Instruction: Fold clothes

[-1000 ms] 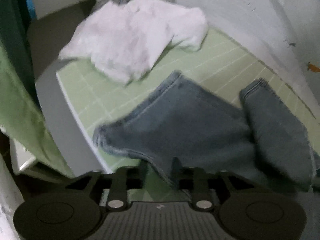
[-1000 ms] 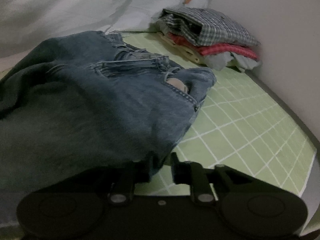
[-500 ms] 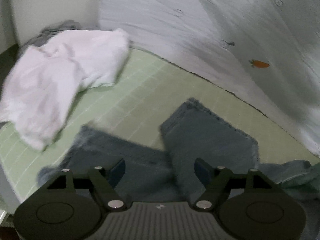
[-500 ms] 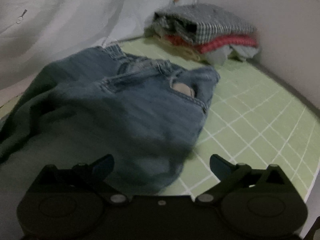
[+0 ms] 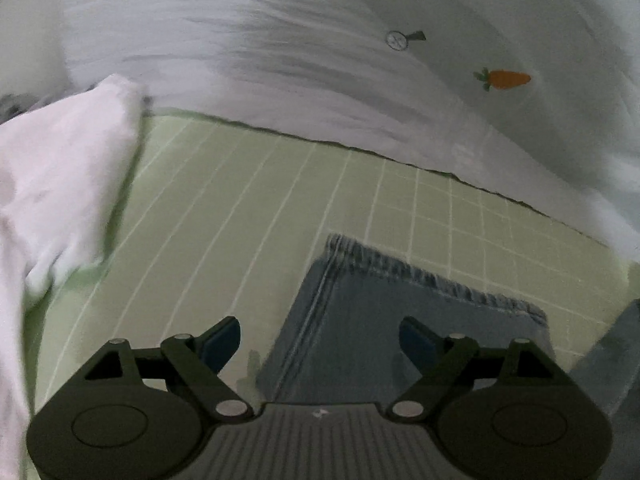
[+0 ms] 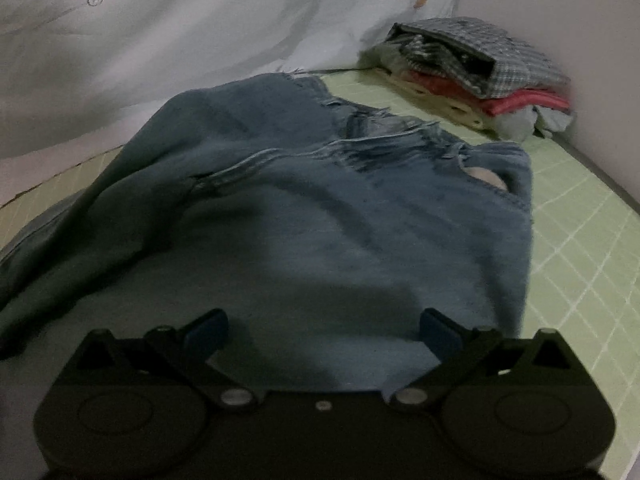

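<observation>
Blue jeans lie on a green gridded mat. In the left wrist view one jeans leg (image 5: 400,320) with a frayed hem lies flat, and my left gripper (image 5: 320,344) is open and empty just above its near part. In the right wrist view the jeans' waist and seat (image 6: 340,220) lie spread out and rumpled. My right gripper (image 6: 324,332) is open and empty over the near denim.
A crumpled white garment (image 5: 52,184) lies at the left of the mat (image 5: 240,208). A stack of folded clothes (image 6: 480,76), plaid on top, sits at the far right corner. A white sheet with a carrot print (image 5: 504,79) hangs behind. The mat's right edge (image 6: 600,176) is near.
Both grippers have opened and let go of the jeans. The jeans now lie on the mat. The left gripper has swung right, toward the leg hem.
</observation>
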`<state>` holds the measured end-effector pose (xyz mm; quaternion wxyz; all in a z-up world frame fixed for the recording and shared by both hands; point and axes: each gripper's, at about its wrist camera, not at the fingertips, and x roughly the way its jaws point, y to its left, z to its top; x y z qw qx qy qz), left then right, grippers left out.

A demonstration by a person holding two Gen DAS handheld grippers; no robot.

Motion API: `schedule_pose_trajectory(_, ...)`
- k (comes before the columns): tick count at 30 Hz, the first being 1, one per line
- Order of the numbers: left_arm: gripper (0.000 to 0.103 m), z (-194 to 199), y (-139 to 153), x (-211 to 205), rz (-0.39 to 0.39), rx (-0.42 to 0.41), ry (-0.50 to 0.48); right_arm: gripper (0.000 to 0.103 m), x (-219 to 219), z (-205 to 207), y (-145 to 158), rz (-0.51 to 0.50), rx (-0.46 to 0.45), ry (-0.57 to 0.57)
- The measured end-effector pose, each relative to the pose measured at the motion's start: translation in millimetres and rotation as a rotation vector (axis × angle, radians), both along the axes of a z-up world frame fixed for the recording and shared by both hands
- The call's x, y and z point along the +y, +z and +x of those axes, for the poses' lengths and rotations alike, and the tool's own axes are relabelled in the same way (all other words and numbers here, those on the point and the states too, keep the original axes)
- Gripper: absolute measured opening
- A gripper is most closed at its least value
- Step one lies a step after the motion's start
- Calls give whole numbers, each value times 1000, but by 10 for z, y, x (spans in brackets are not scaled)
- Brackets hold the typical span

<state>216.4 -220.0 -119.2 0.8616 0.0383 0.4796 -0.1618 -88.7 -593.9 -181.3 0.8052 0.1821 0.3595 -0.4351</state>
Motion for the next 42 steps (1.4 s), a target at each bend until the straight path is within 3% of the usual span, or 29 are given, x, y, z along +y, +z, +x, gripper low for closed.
schedule_pose_trajectory(9,87,286,-265,-96,-47,22,-61,103,153,375,-26,-41,45,42)
schedule_pose_trajectory(12,80,263,-271,-157,-33,14,-89,103,164,435,-39,-33,20,37)
schedule_pose_trajectory(15,42,205,-236,-204,-3,-12,-114,103,183,468,-59,-41,5,43)
schedule_pose_trajectory(16,20,192,-227,-209,16,-23,-113,103,190,479,-66,-45,0,45)
schedule_pose_trajectory(17,6,185,-219,-208,38,-34,-109,103,189,486,-66,-48,1,51)
schedule_pose_trajectory(19,5,216,-187,-132,-7,-13,-87,103,207,509,-64,-48,4,68)
schedule_pose_trajectory(22,4,274,-67,11,-68,-10,-7,103,184,513,-62,-47,1,84)
schedule_pose_trajectory(25,4,294,210,138,-13,-142,65,103,190,485,-73,-55,-6,98)
schedule_pose_trajectory(27,4,354,427,321,-27,-211,156,103,193,471,-77,-65,-8,110)
schedule_pose_trajectory(30,4,470,719,724,-120,-271,347,103,165,436,-91,-69,-20,119)
schedule_pose_trajectory(33,6,518,818,950,-140,-306,460,103,144,394,-106,-68,-39,122)
schedule_pose_trajectory(37,12,495,710,949,-23,-247,544,103,113,366,-110,-56,-55,120)
schedule_pose_trajectory(39,32,401,671,894,8,-235,519,103,101,348,-103,-47,-54,129)
schedule_pose_trajectory(41,56,254,645,840,-24,-205,490,103,86,311,-80,-24,-49,145)
schedule_pose_trajectory(42,60,159,637,805,-43,-186,467,103,73,278,-59,-15,-44,156)
